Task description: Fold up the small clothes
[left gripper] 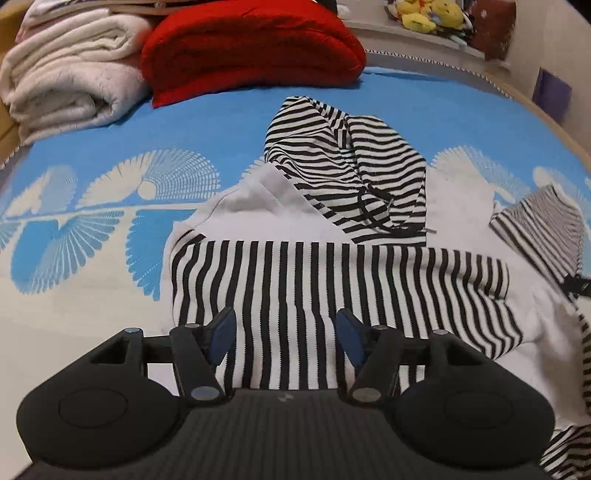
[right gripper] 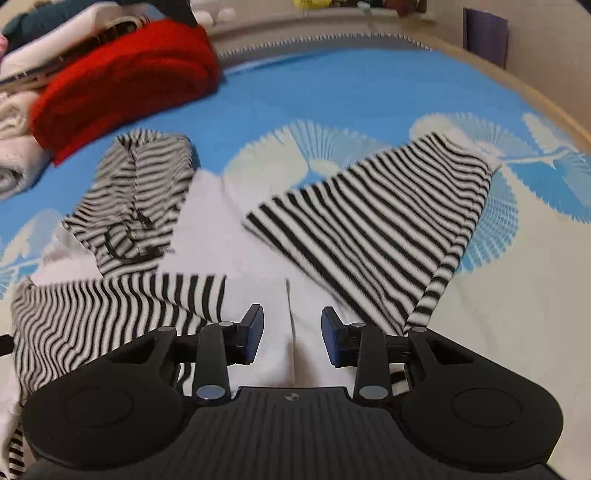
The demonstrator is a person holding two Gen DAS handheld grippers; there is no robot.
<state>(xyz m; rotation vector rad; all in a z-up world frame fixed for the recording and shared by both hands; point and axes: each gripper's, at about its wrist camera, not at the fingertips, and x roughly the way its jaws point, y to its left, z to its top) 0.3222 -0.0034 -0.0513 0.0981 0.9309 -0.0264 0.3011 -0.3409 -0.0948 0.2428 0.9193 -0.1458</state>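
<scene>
Left wrist view: left gripper (left gripper: 286, 339) jaws spread wide, empty, above the striped hoodie (left gripper: 332, 288) lying on the blue bedspread (left gripper: 207, 110); right sleeve cut off. Right wrist view: right gripper (right gripper: 291, 334) jaws apart, empty, over the hoodie's white panel (right gripper: 258, 295); hood blurred.

I lose the striped hoodie (left gripper: 332, 280) under the left gripper (left gripper: 286, 338) body | right view: red blanket (right gripper: 125, 81) motion-blurred | plush toys (left gripper: 428, 14) cut by top edge, too small to identify
</scene>
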